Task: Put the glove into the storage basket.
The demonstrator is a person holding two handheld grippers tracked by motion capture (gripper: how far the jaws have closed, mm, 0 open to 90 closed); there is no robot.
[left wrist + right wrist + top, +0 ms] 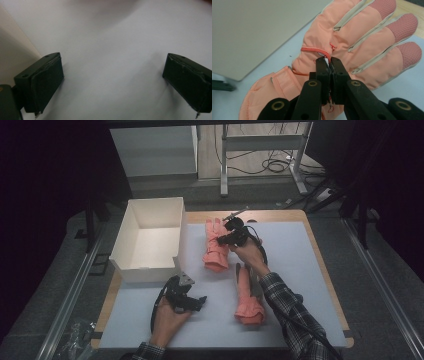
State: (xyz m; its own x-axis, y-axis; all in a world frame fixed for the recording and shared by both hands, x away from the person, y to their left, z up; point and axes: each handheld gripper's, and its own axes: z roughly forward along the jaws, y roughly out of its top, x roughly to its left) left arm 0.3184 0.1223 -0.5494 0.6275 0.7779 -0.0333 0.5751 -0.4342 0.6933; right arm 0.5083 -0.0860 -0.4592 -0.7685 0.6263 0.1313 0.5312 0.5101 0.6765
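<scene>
Nearest the high camera, the person's left hand holds the left gripper (196, 301) low over the white mat (295, 265), close to the front edge. In the left gripper view its two black jaws stand wide apart with only bare mat between them; nothing is held.

Farther up the mat, the right gripper (226, 240) sits on the upper pink glove (215, 245), which lies just beside the white box (150, 237), its fingers pointing away from the person and its cuff toward them. In the right gripper view the jaws are pressed together on a small fold of fabric (327, 58) at the glove (352, 47) back, near the red piping; how much cloth is pinched is hard to tell, since the jaw tips cover it.

A second pink glove (247, 295) lies nearer the person, under the right forearm, apart from the first and not touched by either gripper. It rests to the right of the left gripper, with clear mat between them.
</scene>
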